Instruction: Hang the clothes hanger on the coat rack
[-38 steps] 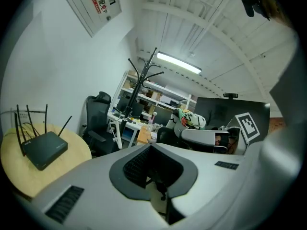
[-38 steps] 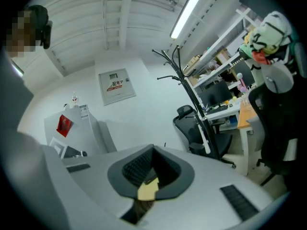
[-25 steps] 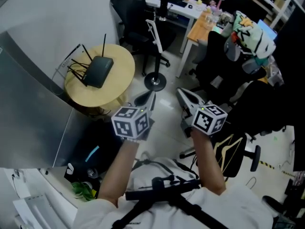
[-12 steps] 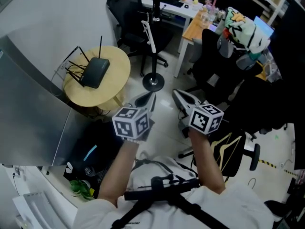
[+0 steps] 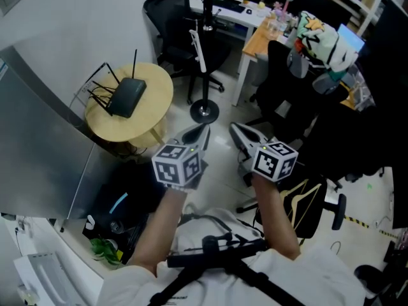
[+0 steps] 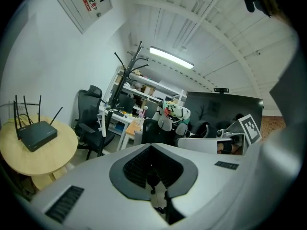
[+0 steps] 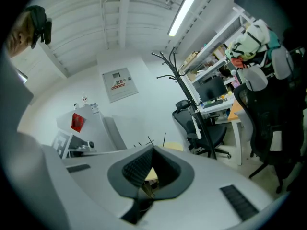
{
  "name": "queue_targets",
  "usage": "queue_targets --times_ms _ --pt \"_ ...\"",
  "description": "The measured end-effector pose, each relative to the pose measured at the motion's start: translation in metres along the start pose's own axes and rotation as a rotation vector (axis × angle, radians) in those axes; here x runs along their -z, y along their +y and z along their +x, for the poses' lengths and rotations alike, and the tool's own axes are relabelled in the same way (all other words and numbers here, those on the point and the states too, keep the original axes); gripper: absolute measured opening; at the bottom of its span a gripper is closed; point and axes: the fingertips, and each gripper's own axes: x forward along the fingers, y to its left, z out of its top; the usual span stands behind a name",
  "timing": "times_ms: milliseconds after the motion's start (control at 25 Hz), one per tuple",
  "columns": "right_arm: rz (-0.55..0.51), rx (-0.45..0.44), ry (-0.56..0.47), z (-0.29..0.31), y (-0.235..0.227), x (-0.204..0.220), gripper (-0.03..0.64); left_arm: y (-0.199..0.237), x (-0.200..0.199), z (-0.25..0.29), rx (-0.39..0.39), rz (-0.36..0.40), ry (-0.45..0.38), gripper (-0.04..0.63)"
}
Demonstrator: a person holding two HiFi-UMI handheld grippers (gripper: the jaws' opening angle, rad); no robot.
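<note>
A black coat rack (image 5: pixel 204 56) stands on a round base on the floor, ahead of both grippers. A white clothes hanger (image 5: pixel 200 48) hangs against its pole. My left gripper (image 5: pixel 196 134) and right gripper (image 5: pixel 241 132) are held side by side above the floor, a short way short of the rack's base, both pointing toward it. Each is shut with nothing between its jaws. The left gripper view shows the rack (image 6: pixel 121 78) with the hanger (image 6: pixel 100 123) beyond the closed left gripper (image 6: pixel 152 150). In the right gripper view, the rack (image 7: pixel 184 92) and hanger (image 7: pixel 197 128) are beyond the right gripper (image 7: pixel 152 152).
A round wooden table (image 5: pixel 150 116) with a black router (image 5: pixel 126 97) stands left of the rack. Black office chairs (image 5: pixel 175 11) and a cluttered desk (image 5: pixel 271 27) are behind it. A chair with a colourful garment (image 5: pixel 322 37) is at the right, a grey cabinet (image 5: pixel 38 158) at the left.
Both grippers and the head camera have drifted a little toward the coat rack. The jaws of both have stayed shut and empty.
</note>
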Motion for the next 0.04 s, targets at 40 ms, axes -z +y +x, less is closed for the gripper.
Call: queue_targets --times_ms 40 --pt "0.001 0.000 0.000 -0.0023 -0.0005 0.0000 0.006 -0.0024 0.0007 0.0002 0.001 0.000 0.000 -0.011"
